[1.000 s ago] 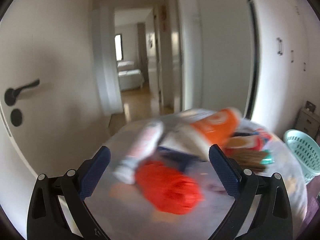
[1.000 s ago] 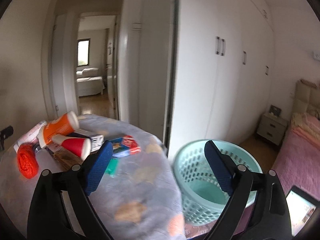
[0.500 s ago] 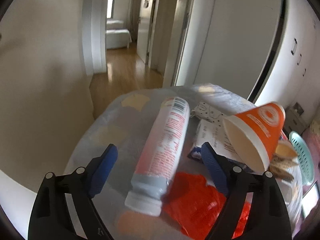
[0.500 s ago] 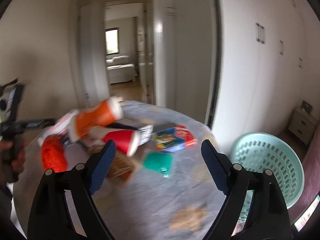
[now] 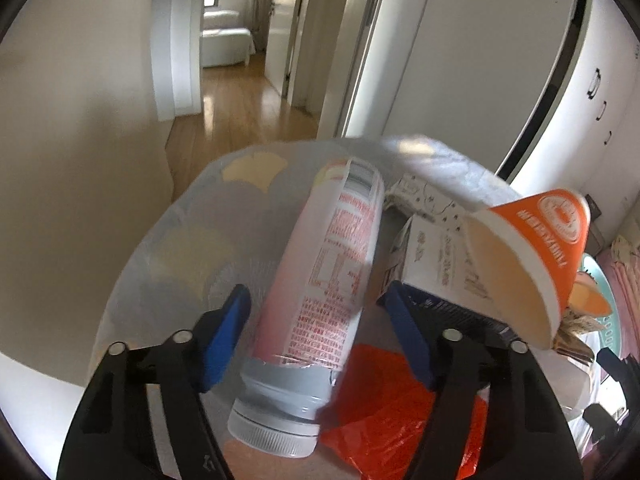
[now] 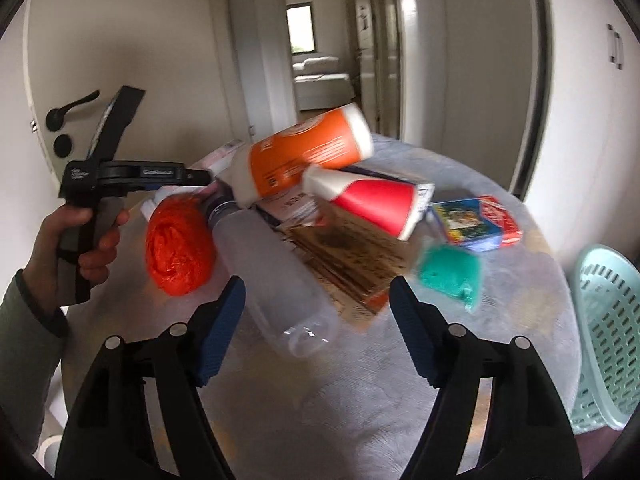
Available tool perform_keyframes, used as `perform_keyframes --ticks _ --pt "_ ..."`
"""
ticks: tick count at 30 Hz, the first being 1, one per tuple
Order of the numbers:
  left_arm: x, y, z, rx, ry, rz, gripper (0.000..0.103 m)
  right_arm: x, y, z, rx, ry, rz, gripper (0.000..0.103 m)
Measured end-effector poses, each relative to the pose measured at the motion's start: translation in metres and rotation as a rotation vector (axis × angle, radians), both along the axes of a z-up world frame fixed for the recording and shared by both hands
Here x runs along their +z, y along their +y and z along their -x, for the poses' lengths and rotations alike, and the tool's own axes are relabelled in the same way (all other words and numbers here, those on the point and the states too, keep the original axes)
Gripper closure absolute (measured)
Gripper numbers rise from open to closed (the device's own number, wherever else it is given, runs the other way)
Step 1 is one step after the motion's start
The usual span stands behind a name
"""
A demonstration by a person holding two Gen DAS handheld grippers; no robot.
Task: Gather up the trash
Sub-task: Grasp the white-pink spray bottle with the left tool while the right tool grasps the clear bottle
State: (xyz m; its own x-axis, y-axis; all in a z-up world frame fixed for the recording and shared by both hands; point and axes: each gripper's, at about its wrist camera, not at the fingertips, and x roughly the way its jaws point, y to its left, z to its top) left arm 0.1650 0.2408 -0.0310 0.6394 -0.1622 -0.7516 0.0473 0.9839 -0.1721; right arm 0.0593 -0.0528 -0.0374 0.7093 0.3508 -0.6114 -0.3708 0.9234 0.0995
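Note:
Trash is piled on a round table with a patterned cloth. A white bottle with red print lies lengthwise between the blue pads of my left gripper. Its jaws are closing, with a small gap still on each side. In the right wrist view a clear plastic bottle lies with its base between the pads of my right gripper. Those jaws are closing too and do not touch it. An orange cup, a red cup and a crumpled orange bag lie close by.
A mint laundry basket stands off the table's right edge. A green wrapper, a colourful box and brown paper lie on the cloth. A hand holds the left gripper's handle. A door and corridor are behind.
Both grippers have dropped toward the table and tilted down, and their jaws have narrowed. The left now straddles the white bottle. The right swung from the basket to the clear bottle.

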Motion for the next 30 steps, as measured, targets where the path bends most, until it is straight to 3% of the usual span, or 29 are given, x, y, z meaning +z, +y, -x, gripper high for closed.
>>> perform_keyframes --ticks 9,15,18,30 --pt "-0.002 0.004 0.004 0.025 0.014 -0.023 0.054 -0.002 0.024 -0.016 0.061 0.032 0.032 0.032" --pt "0.007 0.009 0.020 0.057 -0.024 -0.017 0.057 -0.004 0.032 -0.013 0.097 0.057 0.045 0.033" --pt "0.013 0.011 0.029 0.071 -0.043 -0.020 0.057 -0.006 0.039 -0.006 0.103 0.056 0.082 0.051" --pt "0.034 -0.004 0.110 0.128 -0.160 0.024 0.057 -0.010 0.022 0.041 0.080 0.115 0.101 0.055"
